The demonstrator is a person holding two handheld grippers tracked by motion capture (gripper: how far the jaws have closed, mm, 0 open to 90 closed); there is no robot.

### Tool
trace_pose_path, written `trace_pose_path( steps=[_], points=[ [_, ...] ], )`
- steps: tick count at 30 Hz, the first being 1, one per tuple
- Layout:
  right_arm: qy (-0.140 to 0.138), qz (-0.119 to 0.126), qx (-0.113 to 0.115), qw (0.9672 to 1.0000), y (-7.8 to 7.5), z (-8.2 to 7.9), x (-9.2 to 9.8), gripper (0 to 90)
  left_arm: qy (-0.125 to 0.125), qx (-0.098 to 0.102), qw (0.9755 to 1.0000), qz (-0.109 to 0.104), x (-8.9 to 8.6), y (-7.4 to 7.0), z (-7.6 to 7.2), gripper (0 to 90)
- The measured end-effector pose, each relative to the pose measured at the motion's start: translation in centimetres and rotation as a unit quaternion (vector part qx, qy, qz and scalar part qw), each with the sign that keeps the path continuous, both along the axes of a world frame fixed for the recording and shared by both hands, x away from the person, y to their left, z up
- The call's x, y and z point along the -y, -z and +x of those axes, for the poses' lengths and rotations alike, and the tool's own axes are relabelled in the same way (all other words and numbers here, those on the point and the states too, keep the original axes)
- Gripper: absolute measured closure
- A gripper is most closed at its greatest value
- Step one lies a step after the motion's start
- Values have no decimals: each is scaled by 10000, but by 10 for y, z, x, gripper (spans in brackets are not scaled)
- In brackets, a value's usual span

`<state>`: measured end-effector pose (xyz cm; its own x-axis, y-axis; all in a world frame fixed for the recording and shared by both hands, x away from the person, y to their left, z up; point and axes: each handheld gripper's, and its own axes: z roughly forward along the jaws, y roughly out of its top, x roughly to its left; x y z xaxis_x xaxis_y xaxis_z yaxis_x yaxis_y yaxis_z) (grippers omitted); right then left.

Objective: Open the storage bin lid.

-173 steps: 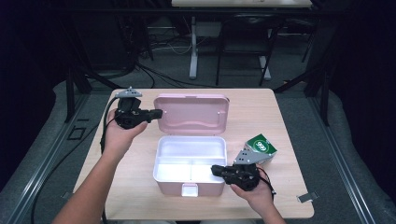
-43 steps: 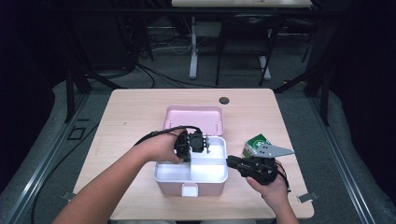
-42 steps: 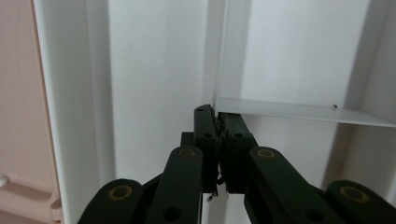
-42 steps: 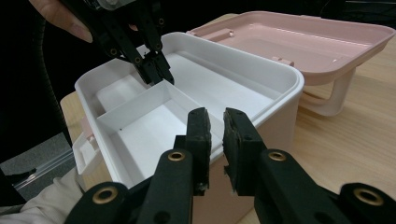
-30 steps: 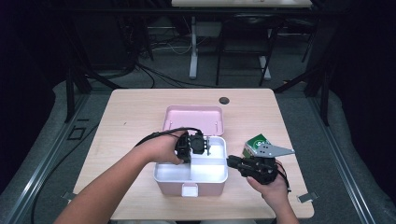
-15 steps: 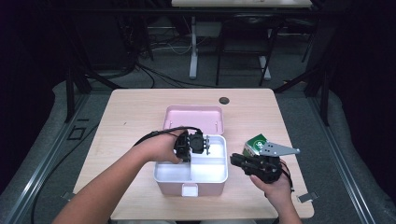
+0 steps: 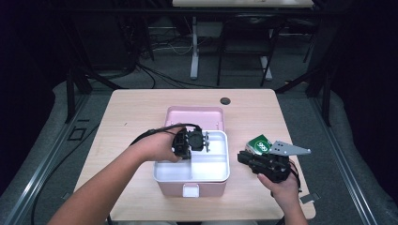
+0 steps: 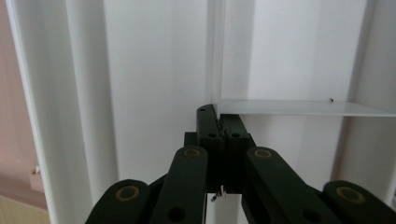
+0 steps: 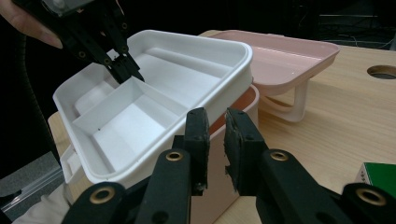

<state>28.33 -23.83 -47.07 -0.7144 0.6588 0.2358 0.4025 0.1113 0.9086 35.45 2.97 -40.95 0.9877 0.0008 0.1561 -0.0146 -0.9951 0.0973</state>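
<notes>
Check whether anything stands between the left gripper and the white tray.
Nothing visible does: the left gripper is already shut on the white tray, on its divider wall. The right gripper sits apart beside the pink box, jaws empty.

One counter (image 7: 141,112) carries one pink box (image 7: 187,190) at the frame's centre, with one white tray (image 7: 211,164) in it divided into three compartments, and one pink lid (image 7: 195,117) behind. One green carton (image 7: 259,143) lies at centre right. Two claws are present: the left claw (image 7: 205,142) over the tray and the right claw (image 7: 243,158) beside the box.
</notes>
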Motion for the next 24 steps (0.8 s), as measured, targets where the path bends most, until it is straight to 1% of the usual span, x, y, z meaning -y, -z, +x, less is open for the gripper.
trace_pose_path(
  steps=[1,2,3,4,5,6,9,12,15,17,19,20,21,22,23,24],
  points=[
    [4,-1,-6,10000,0,0,0,790,-25,3,10000,-49,-1,-2,0,892],
    [12,12,2,10000,0,0,0,789,-60,-12,10000,-63,-3,-4,0,892],
    [12,8,-3,10000,0,0,0,789,-51,16,10000,-61,-4,-5,0,891],
    [10,1,-4,10000,0,0,0,788,-97,17,9999,-119,-6,-8,0,891],
    [7,7,-21,10000,1,0,0,787,-106,12,9999,-115,-7,-9,0,891],
    [12,-8,-20,10000,1,0,0,787,-132,29,9998,-156,-9,-10,0,892],
    [12,-17,-12,10000,1,0,0,785,-250,46,9995,-206,-15,-15,1,891],
    [10,-28,-11,10000,1,1,-1,784,-446,2,9987,-239,-22,-19,2,892],
    [13,-39,-30,10000,2,1,-1,782,-739,-43,9968,-306,-31,-24,6,892],
    [13,-38,-58,10000,3,2,-2,781,-1022,-54,9941,-365,-37,-25,9,892],
    [10,-42,-78,10000,4,2,-3,780,-1400,-132,9891,-426,-43,-26,13,892],
    [5,-43,-91,9999,4,2,-3,779,-1493,-142,9879,-406,-45,-26,14,892],
    [-1,-40,-98,9999,5,3,-4,778,-1679,-154,9850,-369,-50,-26,16,892],
    [-23,-84,-116,9999,5,3,-4,778,-1768,-138,9833,-398,-52,-26,17,892],
    [-25,-88,-131,9999,5,3,-4,778,-1891,-163,9809,-425,-55,-26,19,892],
    [-26,-108,-127,9999,5,3,-5,778,-1967,-180,9793,-445,-58,-26,20,892]
  ],
)
